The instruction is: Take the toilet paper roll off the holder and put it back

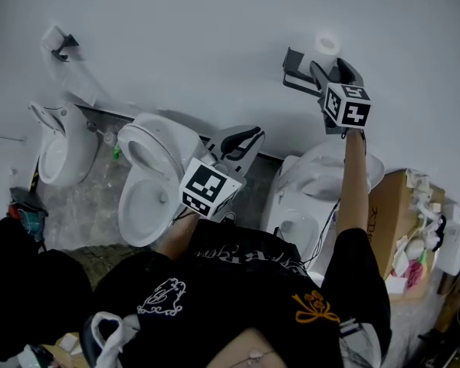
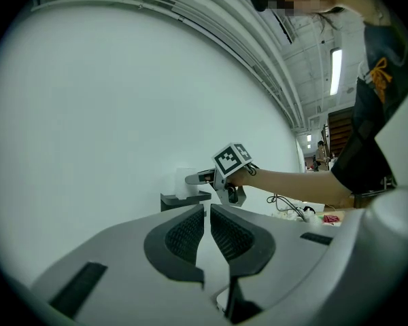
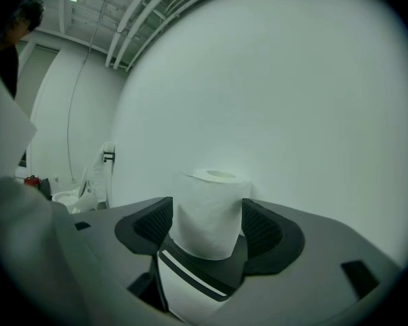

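The toilet paper roll (image 3: pixel 209 195) is a soft white tube with a hole at the top. It stands upright on the holder (image 1: pixel 296 73), a small dark grey shelf stuck to the smooth white wall (image 1: pixel 184 37). The right tongs (image 3: pixel 207 219) are up at the holder, held high on a long bare arm. They stand wide, with one dark bumpy pad on each side of the roll. The pads are very close to the paper, but the paper does not look squashed. The roll keeps its round shape.

The left tongs (image 2: pixel 207 212) are lower down and well apart from the roll. Their two pads are almost together with only a thin slit between them (nothing is in there). Each pad has a rough pattern of little dots, and the rest of the tongs is smooth grey plastic.

Below are shiny white toilets (image 1: pixel 149 175) with round bowls. A brown cardboard box (image 1: pixel 391 205) sits off to the right.
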`<state>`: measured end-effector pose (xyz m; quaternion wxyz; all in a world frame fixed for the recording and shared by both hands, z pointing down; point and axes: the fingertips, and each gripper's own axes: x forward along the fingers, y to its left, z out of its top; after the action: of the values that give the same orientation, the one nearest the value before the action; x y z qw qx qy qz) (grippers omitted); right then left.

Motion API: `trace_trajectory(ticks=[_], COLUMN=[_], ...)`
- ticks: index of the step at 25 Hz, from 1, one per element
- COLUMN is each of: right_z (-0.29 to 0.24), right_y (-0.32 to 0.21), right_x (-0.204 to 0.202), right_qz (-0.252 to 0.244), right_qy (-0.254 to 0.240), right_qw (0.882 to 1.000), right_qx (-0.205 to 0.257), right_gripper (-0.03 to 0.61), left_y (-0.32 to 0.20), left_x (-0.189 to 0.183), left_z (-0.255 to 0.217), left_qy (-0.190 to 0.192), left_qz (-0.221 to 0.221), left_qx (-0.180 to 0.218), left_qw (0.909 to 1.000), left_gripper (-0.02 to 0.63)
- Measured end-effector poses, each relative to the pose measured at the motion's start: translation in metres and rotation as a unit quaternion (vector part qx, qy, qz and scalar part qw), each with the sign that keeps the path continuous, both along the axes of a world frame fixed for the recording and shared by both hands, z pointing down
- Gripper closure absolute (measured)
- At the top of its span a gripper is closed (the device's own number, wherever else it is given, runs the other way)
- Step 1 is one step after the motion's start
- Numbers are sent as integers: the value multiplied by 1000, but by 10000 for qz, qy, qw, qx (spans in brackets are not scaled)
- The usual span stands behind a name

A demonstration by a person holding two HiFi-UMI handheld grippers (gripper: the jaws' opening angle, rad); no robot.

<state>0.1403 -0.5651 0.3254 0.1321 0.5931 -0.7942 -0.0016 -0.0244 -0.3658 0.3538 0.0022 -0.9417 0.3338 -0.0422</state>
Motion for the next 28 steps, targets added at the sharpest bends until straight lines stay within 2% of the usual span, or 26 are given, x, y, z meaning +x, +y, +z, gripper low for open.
trace_trajectory(ticks=[3, 8, 13, 15, 28], right_z=[5, 8, 20, 20, -2], right_y=[-18, -37, -49, -51, -30], right_x=[5, 7, 7, 8, -2], right_qz=[96, 180, 321, 421, 362], right_qy=[120, -45, 5, 100, 110], right_qw=[9997, 9993, 9984, 9981, 9992], right_qx=[-168, -330, -471, -429, 83], right_gripper=[231, 209, 209, 235, 252], left_y=[-4, -8, -12, -15, -20], left_x=[-1, -7, -15, -18, -31], left_z=[0, 4, 5, 5, 13], left_qy=[-7, -27, -42, -45, -6], left_qz=[-4, -39, -113, -138, -89], left_qx=[10, -29, -42, -40, -151], left_qw=[10000, 10000, 9999, 9999, 9998], left_gripper=[571, 571, 571, 571, 571])
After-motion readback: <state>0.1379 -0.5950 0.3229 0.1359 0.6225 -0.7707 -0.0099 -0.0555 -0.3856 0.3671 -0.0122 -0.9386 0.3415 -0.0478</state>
